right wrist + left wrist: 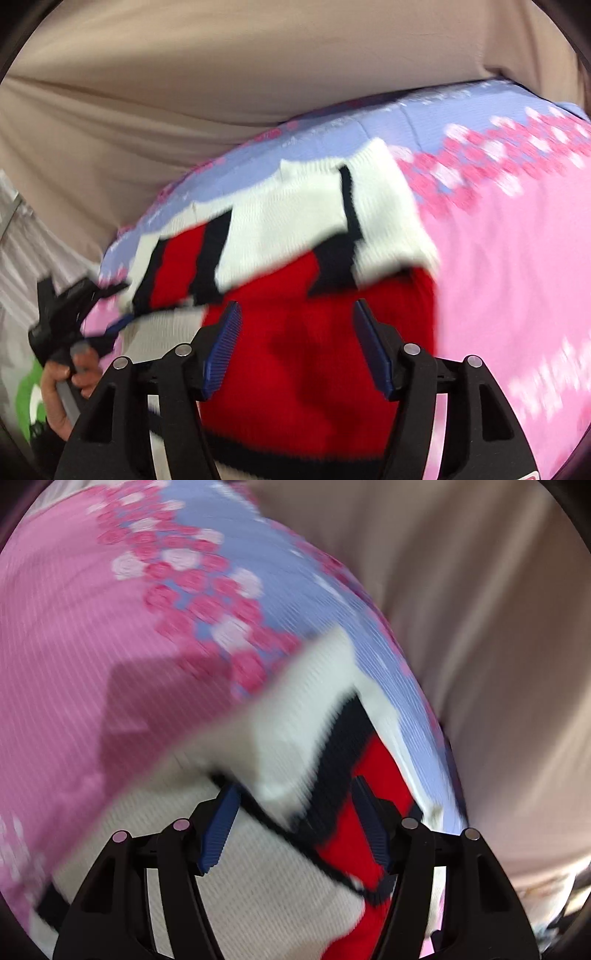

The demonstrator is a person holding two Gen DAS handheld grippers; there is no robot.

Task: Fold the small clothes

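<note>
Sweater [295,229], red/white/black knit, lies folded on pink-blue blanket [498,277]; left gripper [295,819] & right gripper [297,343] both wide, holding nothing.

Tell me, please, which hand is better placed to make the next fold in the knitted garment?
Probably right: the right tool is open above the white, red and black knitted garment's middle; the left tool sits at its edge.

The knit garment [295,221] is lying on the patterned blanket [498,258], with its upper part folded over its lower part. The blanket is resting on a plain sheet [184,92] that is stretching out behind it. In the right wrist view, the left claw [110,325] is sitting at the garment's left edge.
</note>
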